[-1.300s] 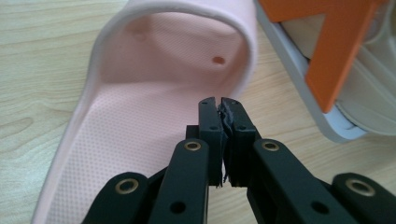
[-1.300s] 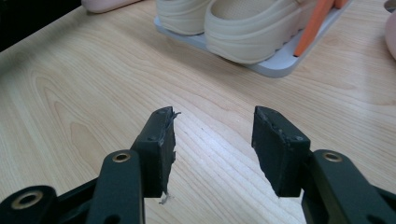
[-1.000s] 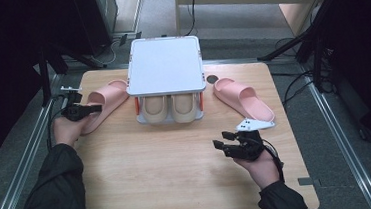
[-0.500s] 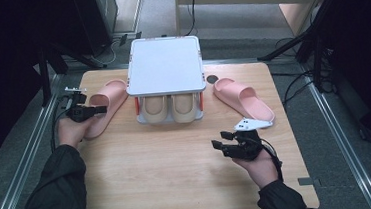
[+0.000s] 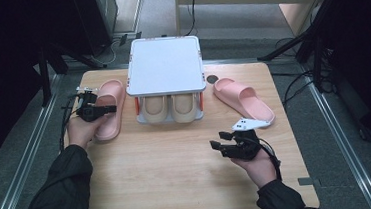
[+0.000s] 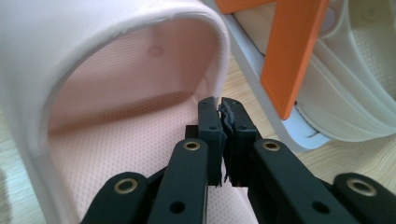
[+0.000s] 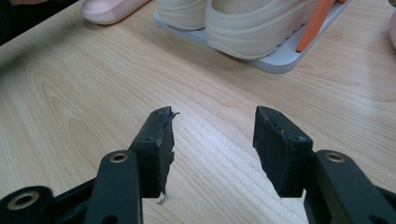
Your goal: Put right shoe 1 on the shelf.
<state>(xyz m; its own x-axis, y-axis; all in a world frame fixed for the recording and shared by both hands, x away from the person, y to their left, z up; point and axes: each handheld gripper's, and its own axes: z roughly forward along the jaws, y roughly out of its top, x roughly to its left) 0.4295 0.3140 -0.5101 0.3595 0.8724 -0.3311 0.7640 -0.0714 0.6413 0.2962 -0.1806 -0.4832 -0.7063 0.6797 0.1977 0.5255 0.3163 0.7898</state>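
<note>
Since a second ago, the left gripper [image 5: 109, 109] has slid from the outer edge of the surface in over the left pink slipper [image 5: 107, 108], while the right gripper [image 5: 217, 144] has barely shifted.

Largest to smallest: the wooden surface [image 5: 179, 180] carries everything. At its far middle stands a white two-tier shoe rack [image 5: 164, 66] with orange posts; its flat top is bare, and a pair of cream shoes [image 5: 170, 107] sits side by side on the lower shelf, toes toward the person. The left pink slipper lies just left of the rack, lengthwise front to back. The right pink slipper [image 5: 243, 99] lies to the rack's right, angled, well apart from it.

In the left gripper view, the left gripper [image 6: 222, 108] has its jaws pressed together with nothing between them, their tips just over the slipper's dimpled footbed [image 6: 140, 135] at the mouth of the strap [image 6: 93, 51]; whether they touch the footbed cannot be told. An orange post [image 6: 289, 51] and the rack's lower shelf edge [image 6: 261, 93] are close on the right.

In the right gripper view, the right gripper [image 7: 215, 116] holds its jaws wide apart and empty above bare wood [image 7: 93, 93], pointing toward the rack's shelf [image 7: 280, 58] and the cream shoes [image 7: 247, 23]. A grey plate [image 5: 248, 124] sits atop that gripper, near the right slipper's heel.
</note>
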